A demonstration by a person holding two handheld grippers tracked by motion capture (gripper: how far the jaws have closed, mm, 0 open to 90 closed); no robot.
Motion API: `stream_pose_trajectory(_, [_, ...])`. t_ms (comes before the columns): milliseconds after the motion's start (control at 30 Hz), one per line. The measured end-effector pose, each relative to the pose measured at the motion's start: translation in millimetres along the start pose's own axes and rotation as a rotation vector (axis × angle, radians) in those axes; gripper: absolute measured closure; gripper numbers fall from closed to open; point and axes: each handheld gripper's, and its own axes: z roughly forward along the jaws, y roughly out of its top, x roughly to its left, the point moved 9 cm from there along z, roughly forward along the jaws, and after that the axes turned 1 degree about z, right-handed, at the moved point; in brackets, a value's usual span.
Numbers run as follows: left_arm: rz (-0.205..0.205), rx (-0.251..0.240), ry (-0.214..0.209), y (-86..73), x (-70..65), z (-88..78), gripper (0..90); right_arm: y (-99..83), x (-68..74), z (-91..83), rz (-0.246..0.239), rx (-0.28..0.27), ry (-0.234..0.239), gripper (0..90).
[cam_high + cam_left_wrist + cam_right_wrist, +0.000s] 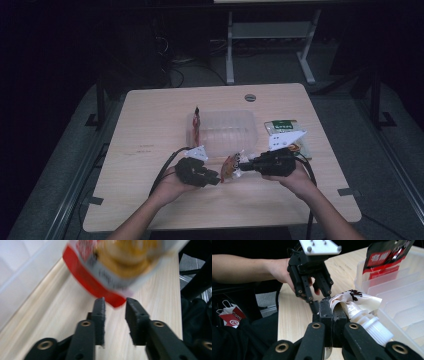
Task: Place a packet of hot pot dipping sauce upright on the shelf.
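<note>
Clamping the spouted pouch [352,303] near its white cap – right gripper [329,307], jaws tight on it. Left gripper [115,308] jaws narrowly parted, pouch's red edge just beyond the tips, untouched.

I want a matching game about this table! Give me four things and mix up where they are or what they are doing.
Things
1. clear plastic bin
2. green packet
3. spout pouch
4. left gripper

Places or states
A. fingers apart, nothing pinched
B. clamped in the right gripper
C. lying flat on the table, right of the bin
D. in the middle of the table, with a red packet standing at its left end

Pairs: 1-D, 2-C, 3-B, 4-A
</note>
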Motion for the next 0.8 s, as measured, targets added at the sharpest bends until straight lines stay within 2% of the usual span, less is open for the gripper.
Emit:
stream_pose_trajectory(100, [-0.011, 0.016, 0.001, -8.4, -0.7, -9.9, 57.0, 5.3, 1.6, -3.5, -0.01, -0.014, 0.002, 89.4])
stream_pose_trajectory(333, [-0.006, -0.011, 0.047, -23.0, -0.3, -28.9, 45.1, 18.6, 2.8, -5.5, -0.04, -0.013, 0.005, 89.4])
stream_pose_trajectory(467, [-0.017, -0.007, 0.055, -34.5, -3.3, -35.3, 41.7, 27.5, 0.6, -4.9, -0.056, -0.014, 0.002, 89.4])
stream_pose_trajectory(600, [-0.015, -0.003, 0.084, -45.7, -1.8, -43.3, 39.3, 36.5, -4.9, -3.0, -0.068, -0.022, -0.002, 89.4])
stream_pose_trajectory(800, [-0.04, 0.001, 0.099, -59.3, -0.8, -51.4, 38.3, 50.2, -18.7, 2.3, -0.077, -0.032, -0.01, 89.4])
